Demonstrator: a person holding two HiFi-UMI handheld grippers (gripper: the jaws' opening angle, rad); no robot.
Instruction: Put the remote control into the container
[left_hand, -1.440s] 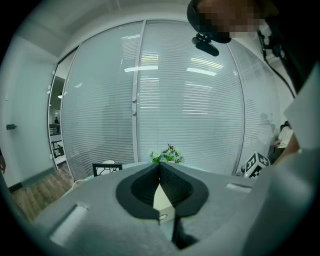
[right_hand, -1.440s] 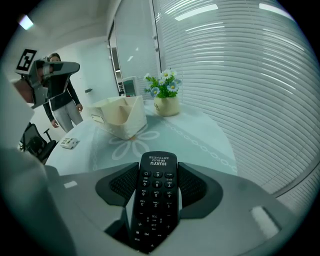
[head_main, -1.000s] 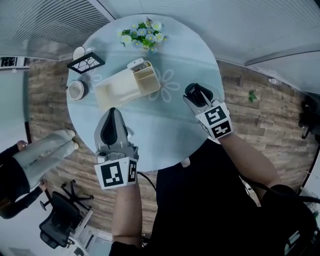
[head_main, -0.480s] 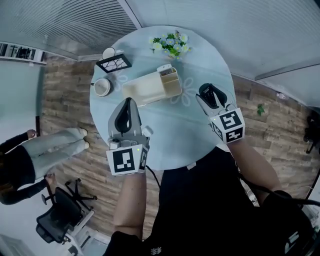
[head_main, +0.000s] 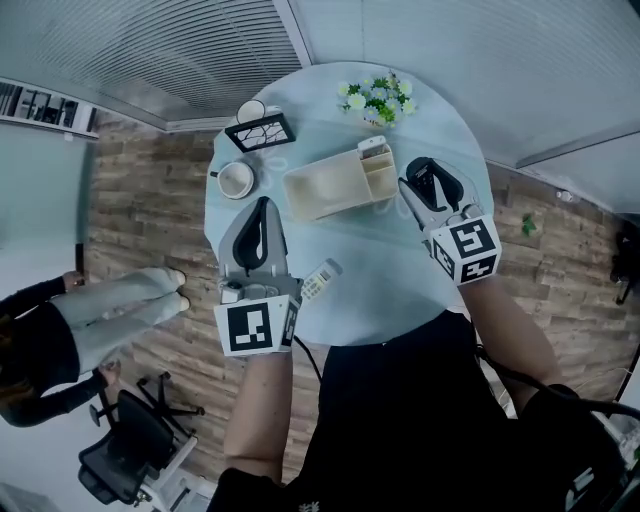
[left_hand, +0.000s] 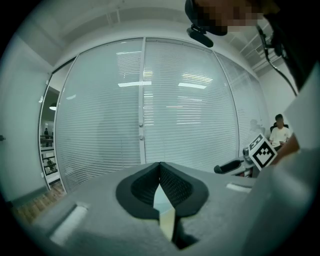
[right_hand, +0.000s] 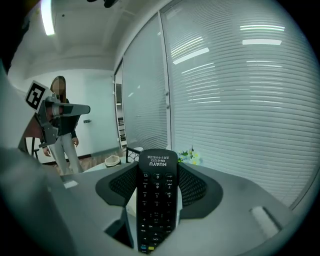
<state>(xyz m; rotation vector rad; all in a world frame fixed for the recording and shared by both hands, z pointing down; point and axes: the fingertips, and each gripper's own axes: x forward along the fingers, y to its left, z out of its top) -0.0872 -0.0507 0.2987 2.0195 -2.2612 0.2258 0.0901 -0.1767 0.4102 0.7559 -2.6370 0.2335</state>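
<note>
**Right gripper (head_main: 424, 172) grips the black remote control (right_hand: 156, 200) just beside the container (head_main: 322, 190); left gripper (head_main: 262, 206) closed and empty.**

We note a round pale desk (head_main: 400, 290) carrying a mug (head_main: 236, 180), a black-framed stand (head_main: 260, 131) and flowers (head_main: 378, 98). None of these lies between the right gripper and the container. A second, pale remote (head_main: 320, 281) lies on the desk by the left gripper. Only the right gripper view shows the grip: fingers (right_hand: 195, 186) spread wide, pressed on the remote's long edges, keypad up. Only the left gripper view shows its fingers (left_hand: 176, 187) meeting at the tips, holding nothing. From the head view we log a wood-plank floor (head_main: 150, 200), glass walls with blinds (head_main: 160, 50), an office chair (head_main: 125, 440) and a person's legs (head_main: 110, 305) left of the desk.
</note>
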